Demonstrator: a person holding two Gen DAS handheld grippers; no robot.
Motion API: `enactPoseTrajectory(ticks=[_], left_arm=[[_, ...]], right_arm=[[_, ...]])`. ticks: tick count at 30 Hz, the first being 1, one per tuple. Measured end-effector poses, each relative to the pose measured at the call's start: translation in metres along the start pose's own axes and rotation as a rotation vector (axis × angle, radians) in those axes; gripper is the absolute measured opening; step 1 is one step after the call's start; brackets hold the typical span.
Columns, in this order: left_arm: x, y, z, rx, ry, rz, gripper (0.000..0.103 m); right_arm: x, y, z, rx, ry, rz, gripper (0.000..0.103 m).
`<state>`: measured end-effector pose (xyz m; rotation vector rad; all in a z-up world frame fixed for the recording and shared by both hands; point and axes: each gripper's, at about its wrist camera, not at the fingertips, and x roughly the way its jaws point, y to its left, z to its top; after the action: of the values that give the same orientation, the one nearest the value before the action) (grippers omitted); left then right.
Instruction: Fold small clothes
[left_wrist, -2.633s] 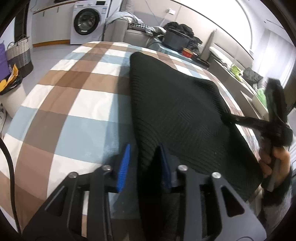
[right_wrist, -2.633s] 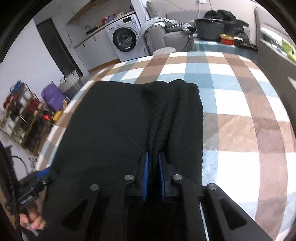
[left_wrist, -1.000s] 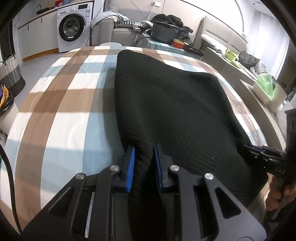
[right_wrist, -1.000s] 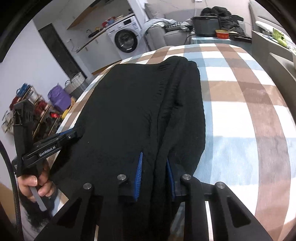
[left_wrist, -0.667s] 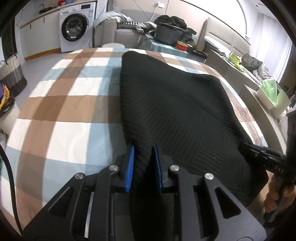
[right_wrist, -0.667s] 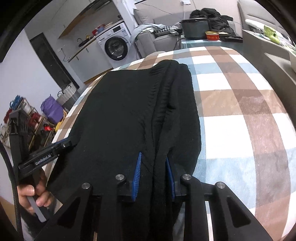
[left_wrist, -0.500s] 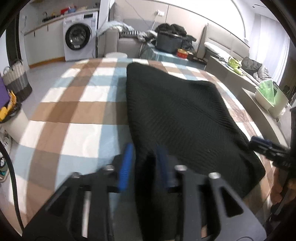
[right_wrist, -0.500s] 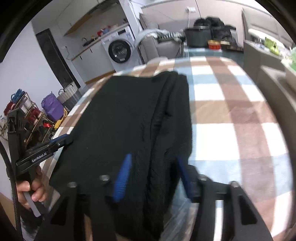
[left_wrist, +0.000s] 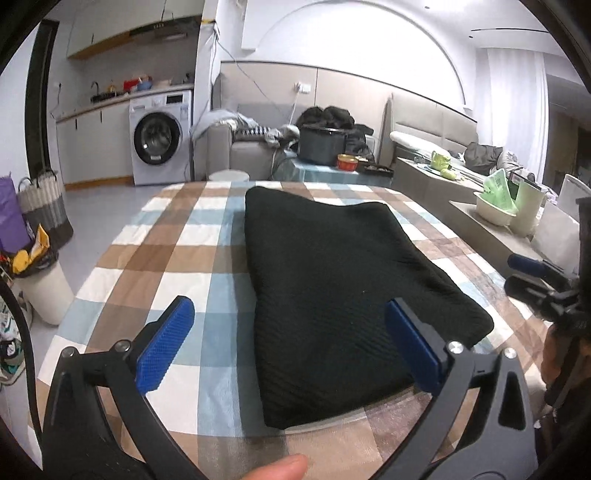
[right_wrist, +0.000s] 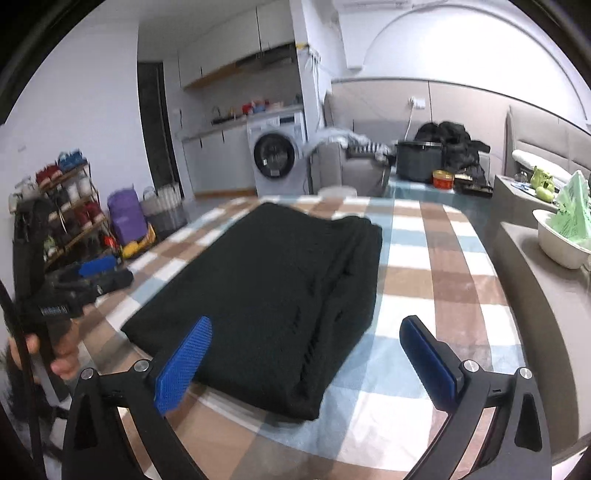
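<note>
The black knit garment (left_wrist: 332, 288) is laid folded flat on the checked table (left_wrist: 155, 258). Both the left gripper (left_wrist: 291, 345) and right gripper (right_wrist: 306, 354) have just been opened wide, nothing held; perhaps 1 fold is left.

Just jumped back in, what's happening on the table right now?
A person is folding a black knit garment on the checked tablecloth, with a hand-held gripper in each hand. The left hand-held gripper and the right hand-held gripper have both just been opening and now stand wide, pads clear of the cloth, one at each near corner. The garment lies flat as a folded rectangle, released.
</note>
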<state>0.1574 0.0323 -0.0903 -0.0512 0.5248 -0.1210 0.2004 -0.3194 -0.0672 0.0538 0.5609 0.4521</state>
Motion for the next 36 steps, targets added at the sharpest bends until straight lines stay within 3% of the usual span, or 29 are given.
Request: enactPoseTrajectory(ticks=[11, 19, 36], left_arm=[[0.004, -0.001, -0.007, 0.004, -0.049, 0.025, 0.102], [0.002, 0.001, -0.008, -0.001, -0.067, 0.031, 0.102], [-0.002, 0.002, -0.009, 0.005, -0.075, 0.023, 0.102]], right_arm=[[-0.004, 0.001, -0.002, 0.018, -0.08, 0.036, 0.103], [-0.006, 0.008, -0.006, -0.035, -0.118, 0.008, 0.103], [-0.008, -0.001, -0.007, -0.004, -0.131, 0.025, 0.103]])
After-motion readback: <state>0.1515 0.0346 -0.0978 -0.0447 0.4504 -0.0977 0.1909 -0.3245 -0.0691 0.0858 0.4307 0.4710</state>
